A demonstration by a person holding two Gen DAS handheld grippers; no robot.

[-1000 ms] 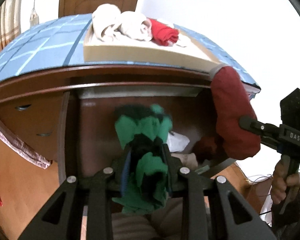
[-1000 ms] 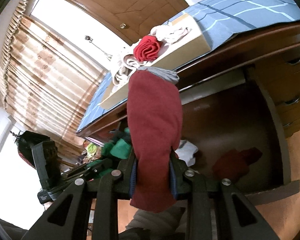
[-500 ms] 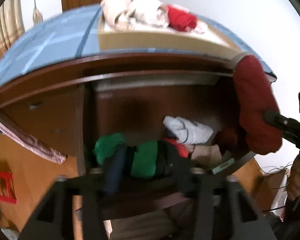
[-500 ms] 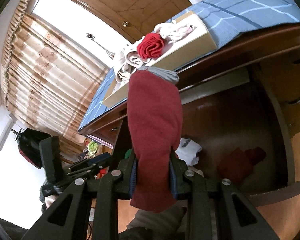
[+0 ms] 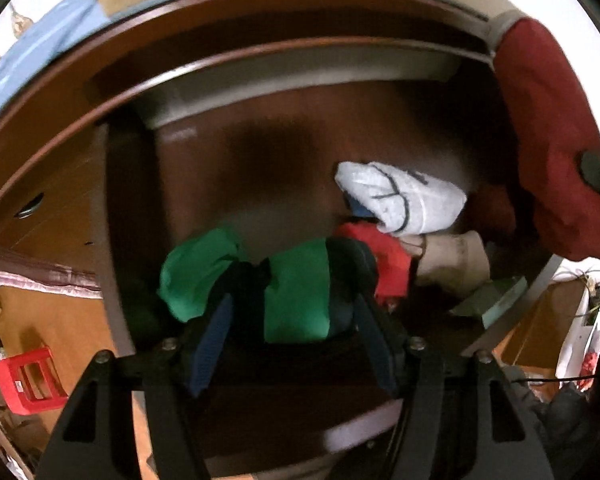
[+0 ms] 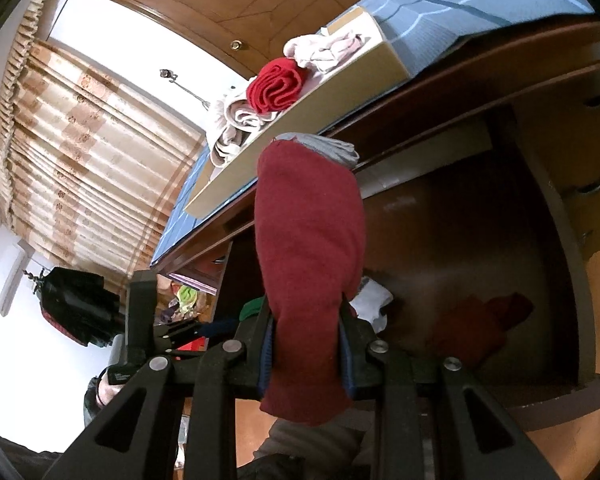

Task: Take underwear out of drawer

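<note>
Left wrist view: the left claw [image 5: 292, 320] points down into the open drawer [image 5: 500, 328], its jaws having just been opening. The green-and-black underwear [image 5: 296, 292] lies between the pads, seemingly released, not pinched. Its long axis runs crosswise to the fingers, with a green lobe spilling past the left pad. A white folded garment [image 5: 400, 196] and a red one [image 5: 392, 260] lie just beyond, to the right.

Right wrist view: the right claw [image 6: 308, 344] is clenched on the dark red underwear [image 6: 312, 248], held upright above the drawer's front. The left claw is the nearer one to the drawer's contents.
</note>
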